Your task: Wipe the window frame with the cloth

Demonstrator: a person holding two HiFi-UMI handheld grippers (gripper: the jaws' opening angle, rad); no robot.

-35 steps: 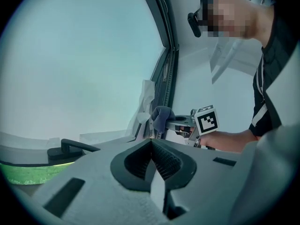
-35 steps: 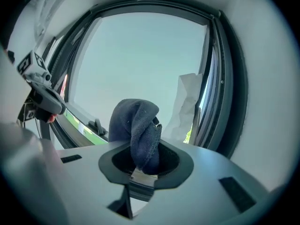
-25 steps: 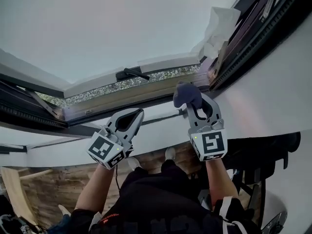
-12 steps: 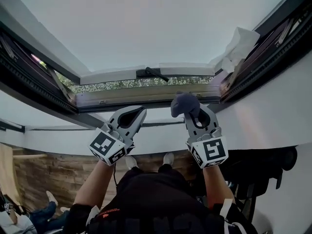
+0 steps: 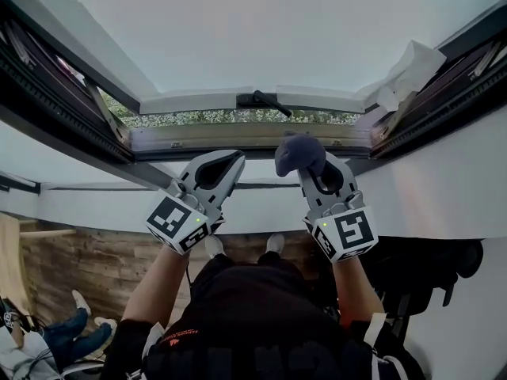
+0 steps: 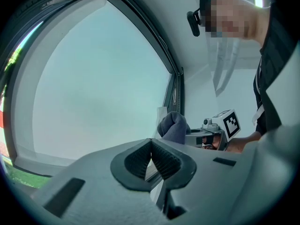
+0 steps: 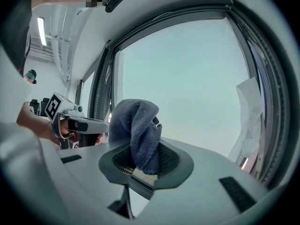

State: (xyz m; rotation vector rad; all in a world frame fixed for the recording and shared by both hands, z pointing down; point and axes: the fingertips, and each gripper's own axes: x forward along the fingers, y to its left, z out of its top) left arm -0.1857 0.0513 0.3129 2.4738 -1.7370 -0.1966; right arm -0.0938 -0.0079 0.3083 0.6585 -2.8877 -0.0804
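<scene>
When viewed from the head, raised side by side just under the window frame (image 5: 238,142): left gripper (image 5: 234,161) on the left, right gripper (image 5: 307,171) on the right, near each other but apart.

Clenched on the cloth (image 5: 297,153) at the right gripper: dark blue, bunched, sticking out past the jaw tips toward the frame's near rail. Cannot tell from the head view whether touching the rail or just short of it.

Confirmed in the right gripper view: cloth (image 7: 136,128) pinched between the ribbed pads of the right gripper (image 7: 140,162), wad bulging above them, glass beyond. Off to the left there, the left gripper (image 7: 77,123), apart from the cloth.

Closed on nothing at the left gripper (image 6: 151,144): pads meeting tip to tip, bare. Past it on the right, the cloth (image 6: 172,128) and the right gripper (image 6: 206,136) behind it.

On the far rail of the open sash, a black handle (image 5: 265,101). Wedged in the far right corner of the frame, crumpled white paper (image 5: 408,70); same paper (image 7: 248,102) at the right edge in the right gripper view, well apart from the cloth.
</scene>
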